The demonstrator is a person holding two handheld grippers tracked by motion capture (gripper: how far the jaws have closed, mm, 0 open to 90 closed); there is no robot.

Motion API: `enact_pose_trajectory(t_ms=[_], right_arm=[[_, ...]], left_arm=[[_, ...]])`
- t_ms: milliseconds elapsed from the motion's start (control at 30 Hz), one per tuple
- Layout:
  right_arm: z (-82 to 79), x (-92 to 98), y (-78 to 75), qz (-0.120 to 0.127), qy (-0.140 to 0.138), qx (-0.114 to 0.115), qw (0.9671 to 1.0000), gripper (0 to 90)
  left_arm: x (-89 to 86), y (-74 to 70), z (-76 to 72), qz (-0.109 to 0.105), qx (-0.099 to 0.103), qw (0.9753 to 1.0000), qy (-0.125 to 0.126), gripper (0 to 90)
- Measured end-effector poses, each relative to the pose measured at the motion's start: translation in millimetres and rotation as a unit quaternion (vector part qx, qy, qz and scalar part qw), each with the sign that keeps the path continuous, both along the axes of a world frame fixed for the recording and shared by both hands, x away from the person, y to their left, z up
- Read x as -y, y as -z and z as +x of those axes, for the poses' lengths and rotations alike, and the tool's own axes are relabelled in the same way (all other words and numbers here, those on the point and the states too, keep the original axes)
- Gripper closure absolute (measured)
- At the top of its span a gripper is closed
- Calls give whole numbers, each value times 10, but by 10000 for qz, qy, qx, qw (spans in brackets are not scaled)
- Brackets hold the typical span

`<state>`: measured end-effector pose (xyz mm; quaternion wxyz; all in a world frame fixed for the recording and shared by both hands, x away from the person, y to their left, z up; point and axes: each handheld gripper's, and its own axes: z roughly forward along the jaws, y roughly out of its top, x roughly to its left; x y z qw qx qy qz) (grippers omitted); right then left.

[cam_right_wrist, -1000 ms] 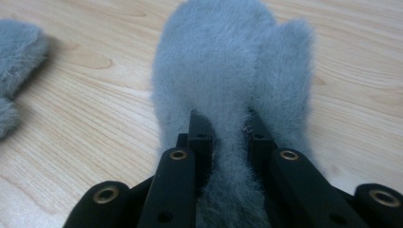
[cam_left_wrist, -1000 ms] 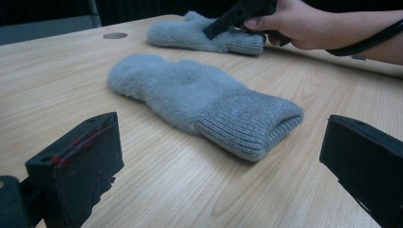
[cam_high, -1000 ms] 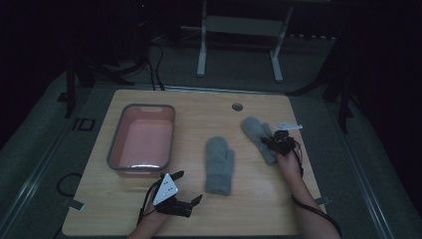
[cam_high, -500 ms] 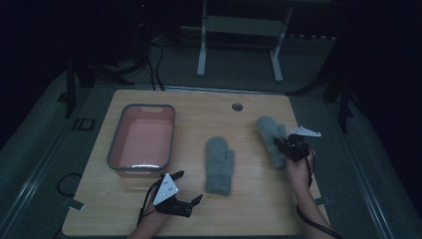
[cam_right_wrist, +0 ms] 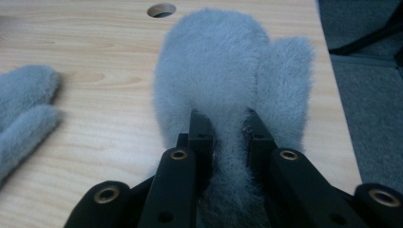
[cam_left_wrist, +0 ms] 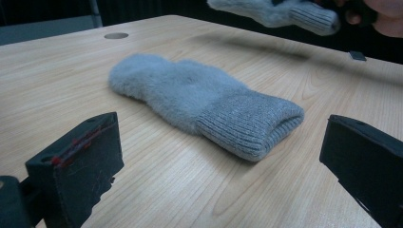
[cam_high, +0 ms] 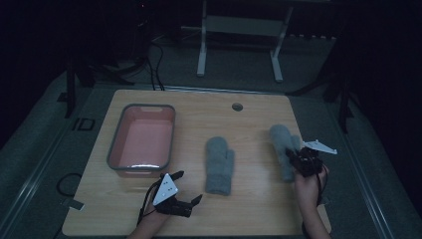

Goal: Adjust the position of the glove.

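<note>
1. Right gripper (cam_right_wrist: pixel 223 128) is clamped on the fluffy grey knit mitten (cam_right_wrist: pixel 228 71) at its cuff end; the jaws pinch a ridge of fleece between them, fingertip end pointing away from the hand.
2. That mitten sits at the right side of the light wooden table (cam_high: pixel 199 107). In the left gripper view its ribbed cuff looks lifted clear of the wood (shadow beneath it).
3. Second grey fleece mitten with ribbed cuff (cam_high: pixel 219 165) lies flat mid-table, cuff toward the person, untouched.
4. Likely step: carry the held mitten to the pink plastic bin with grey rim (cam_high: pixel 142 141) at table left, or pair it with the other one. I can't tell which.
5. To do it well: lift until the whole mitten clears the wood before traversing, or the hanging end may drag. Bite looks thin, mostly pile, so move smoothly.
6. Right hand (cam_high: pixel 308 186) comes in from bottom right, gripper aimed forward and slightly left, roughly level with the table.
7. Left gripper (cam_high: pixel 179 191) is low near the front edge, jaws wide apart and holding nothing, aimed at the flat mitten's cuff.
</note>
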<state>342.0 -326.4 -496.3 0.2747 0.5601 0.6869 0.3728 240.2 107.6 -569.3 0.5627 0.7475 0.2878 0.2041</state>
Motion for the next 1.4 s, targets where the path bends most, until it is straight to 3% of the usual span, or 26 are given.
enact_pose_trajectory(t_ms=[167, 233, 300, 467, 667, 733, 800, 833, 900, 1000, 1167, 1300, 1400], right_arm=[[-111, 72, 85, 49, 244, -105, 9996, 785], [-112, 97, 155, -56, 337, -159, 9993, 783], [-90, 139, 225, 35, 410, -237, 9989, 779], [8, 149, 470, 40, 338, -662, 9972, 755], [18, 126, 504, 101, 259, -668, 9974, 637], [20, 126, 486, 188, 96, -715, 9972, 527], [22, 102, 447, -67, -122, -825, 9965, 477], [18, 104, 427, -74, -223, -811, 9964, 461], [20, 131, 366, -113, -424, -832, 9956, 436], [46, 188, 277, -146, -726, -661, 9951, 431], [126, 217, 303, -467, -1202, -681, 9893, 442], [122, 240, 425, -546, -1133, -704, 9896, 448], [94, 254, 500, -538, -1104, -579, 9907, 481]], left_arm=[[3, 0, -1, 6, 1, 10000, 0, 7], [2, 0, -1, 11, 4, 10000, 4, 7], [3, 0, 0, 21, -4, 10000, 9, 7], [7, -1, 0, 39, 1, 10000, 22, 7], [7, -1, -3, 49, 11, 10000, 33, 7], [7, -1, -4, 57, 7, 10000, 36, 7], [9, -1, -2, 58, 2, 10000, 37, 7], [8, -1, -2, 51, 0, 10000, 31, 7], [6, -1, -2, 44, 1, 10000, 27, 7], [10, -1, -1, 53, -14, 10000, 17, 7], [9, -1, -1, 48, -7, 10000, 9, 7], [7, -1, 1, 41, -16, 10000, 10, 7], [7, -1, -1, 42, -9, 10000, 28, 7]])
